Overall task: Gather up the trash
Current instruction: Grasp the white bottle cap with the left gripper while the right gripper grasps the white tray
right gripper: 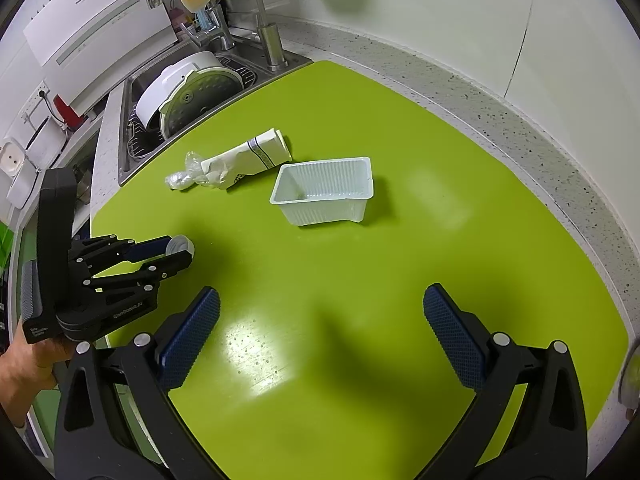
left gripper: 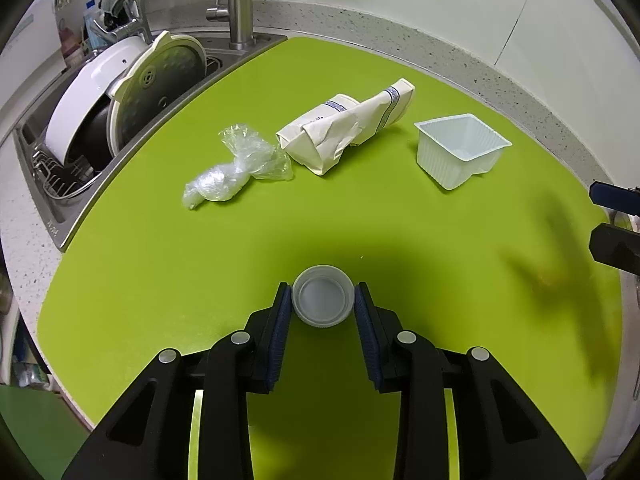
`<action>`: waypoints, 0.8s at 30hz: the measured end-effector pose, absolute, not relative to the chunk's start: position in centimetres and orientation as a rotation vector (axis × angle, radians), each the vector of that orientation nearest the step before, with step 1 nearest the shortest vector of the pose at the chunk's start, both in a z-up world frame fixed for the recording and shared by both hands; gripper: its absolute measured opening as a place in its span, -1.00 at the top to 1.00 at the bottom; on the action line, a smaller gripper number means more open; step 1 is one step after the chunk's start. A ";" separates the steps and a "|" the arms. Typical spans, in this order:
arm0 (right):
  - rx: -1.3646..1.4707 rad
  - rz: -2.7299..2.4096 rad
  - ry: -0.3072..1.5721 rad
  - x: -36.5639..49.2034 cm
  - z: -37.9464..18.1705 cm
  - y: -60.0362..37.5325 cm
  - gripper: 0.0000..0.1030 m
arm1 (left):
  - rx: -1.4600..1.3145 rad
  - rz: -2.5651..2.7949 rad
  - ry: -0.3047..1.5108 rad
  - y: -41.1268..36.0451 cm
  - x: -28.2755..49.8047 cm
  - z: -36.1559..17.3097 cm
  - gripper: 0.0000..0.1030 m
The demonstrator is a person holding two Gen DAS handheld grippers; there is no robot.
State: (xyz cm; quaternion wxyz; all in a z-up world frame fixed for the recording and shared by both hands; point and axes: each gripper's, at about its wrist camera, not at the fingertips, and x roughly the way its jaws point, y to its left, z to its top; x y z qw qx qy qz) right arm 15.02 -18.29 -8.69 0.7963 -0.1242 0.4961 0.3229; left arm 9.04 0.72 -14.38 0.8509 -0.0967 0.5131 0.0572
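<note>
While left gripper (left gripper: 323,300) jaws pinch white cap (left gripper: 323,301) on green mat (left gripper: 160,260), right gripper (right gripper: 320,312) jaws spread.

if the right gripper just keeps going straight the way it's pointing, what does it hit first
Likely the bare green mat. The right gripper has open jaws angled down at an empty patch; the white plastic tray lies farther ahead, though depth is uncertain.

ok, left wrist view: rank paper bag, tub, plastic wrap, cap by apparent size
1. paper bag
2. plastic wrap and tub: look alike, no ranking
3. cap, smallest, though nearest the camera, between the left gripper pads
</note>
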 end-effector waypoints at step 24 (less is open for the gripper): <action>-0.329 0.701 1.080 19.3 -10.5 -13.5 -0.94 | -0.237 0.140 0.998 3.6 7.8 -9.3 0.38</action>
